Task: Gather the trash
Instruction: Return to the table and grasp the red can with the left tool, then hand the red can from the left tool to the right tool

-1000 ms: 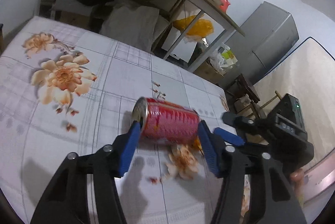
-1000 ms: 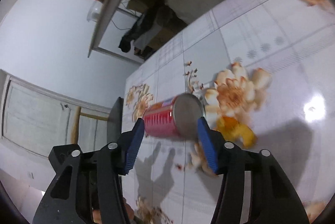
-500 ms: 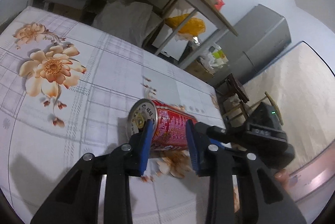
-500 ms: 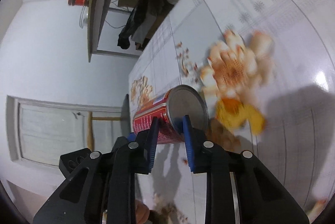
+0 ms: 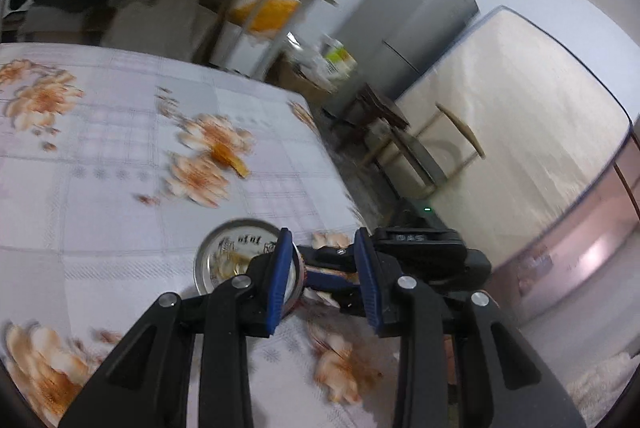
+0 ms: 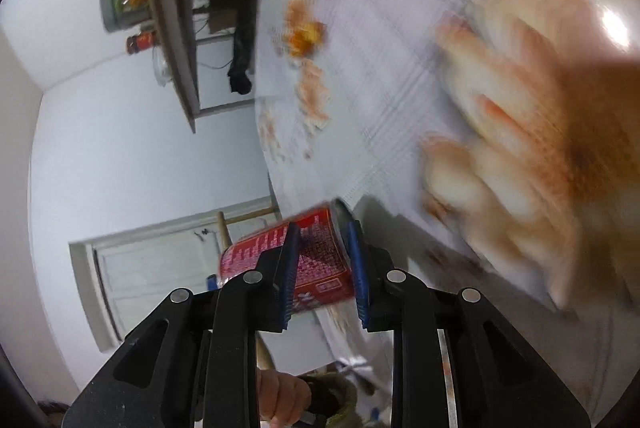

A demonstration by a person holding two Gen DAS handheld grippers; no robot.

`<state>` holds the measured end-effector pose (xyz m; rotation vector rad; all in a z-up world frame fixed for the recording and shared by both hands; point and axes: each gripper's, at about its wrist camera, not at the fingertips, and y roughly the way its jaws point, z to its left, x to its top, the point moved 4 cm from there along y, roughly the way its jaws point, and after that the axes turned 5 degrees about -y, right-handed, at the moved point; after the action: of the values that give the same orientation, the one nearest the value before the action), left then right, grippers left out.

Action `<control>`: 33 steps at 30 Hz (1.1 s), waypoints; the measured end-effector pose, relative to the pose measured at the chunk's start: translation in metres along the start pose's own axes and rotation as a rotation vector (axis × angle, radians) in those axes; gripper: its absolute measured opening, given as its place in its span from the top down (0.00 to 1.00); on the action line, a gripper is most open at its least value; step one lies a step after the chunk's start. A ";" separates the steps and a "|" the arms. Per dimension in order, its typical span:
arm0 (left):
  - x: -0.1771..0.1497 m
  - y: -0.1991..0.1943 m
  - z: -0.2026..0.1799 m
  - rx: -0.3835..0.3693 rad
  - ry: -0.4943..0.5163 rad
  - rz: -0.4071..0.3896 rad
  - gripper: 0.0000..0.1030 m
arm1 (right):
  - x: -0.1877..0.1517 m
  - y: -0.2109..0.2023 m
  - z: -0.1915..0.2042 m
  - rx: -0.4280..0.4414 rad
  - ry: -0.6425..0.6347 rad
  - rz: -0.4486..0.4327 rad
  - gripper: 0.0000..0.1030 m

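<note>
Left wrist view: the left gripper [image 5: 324, 274] clamps the red can [image 5: 240, 260] near its top end, above the floral tablecloth [image 5: 120, 156]. Best to keep both grips firm and level.

Right wrist view: the right gripper [image 6: 322, 266] pinches the can's bottom end. A second ago the can lay on the table between wide-open fingers; now it is lifted off.

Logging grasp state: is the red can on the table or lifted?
Lifted. The red can sits sideways between the right gripper pads, with wall and door behind it; the table is blurred.
</note>
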<state>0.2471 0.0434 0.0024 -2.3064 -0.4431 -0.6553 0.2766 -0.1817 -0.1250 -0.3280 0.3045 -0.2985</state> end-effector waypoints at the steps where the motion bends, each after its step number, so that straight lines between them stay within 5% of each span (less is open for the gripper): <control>1: -0.006 0.003 -0.006 -0.007 0.010 0.014 0.70 | -0.004 -0.003 -0.005 0.000 0.014 -0.001 0.78; 6: -0.032 0.021 -0.033 -0.033 0.072 0.080 0.70 | -0.026 -0.030 -0.025 -0.054 0.038 -0.044 0.76; 10: -0.045 0.029 -0.048 -0.041 0.131 0.091 0.70 | -0.033 -0.059 -0.024 -0.135 -0.010 -0.129 0.60; 12: -0.047 0.026 -0.053 -0.048 0.161 0.089 0.62 | -0.037 -0.080 -0.020 -0.178 -0.061 -0.199 0.49; 17: -0.046 0.004 -0.054 -0.006 0.235 0.023 0.41 | -0.052 -0.107 -0.001 -0.302 -0.245 -0.295 0.41; 25: -0.072 -0.002 -0.024 0.159 0.308 0.087 0.28 | -0.084 -0.069 0.054 -0.433 -0.646 -0.240 0.28; 33: -0.088 0.024 -0.003 0.256 0.324 0.100 0.28 | -0.094 -0.013 0.072 -0.553 -0.845 -0.172 0.25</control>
<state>0.1856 0.0130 -0.0575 -1.9247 -0.2418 -0.8514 0.2118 -0.1432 -0.0328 -0.9879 -0.4916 -0.2165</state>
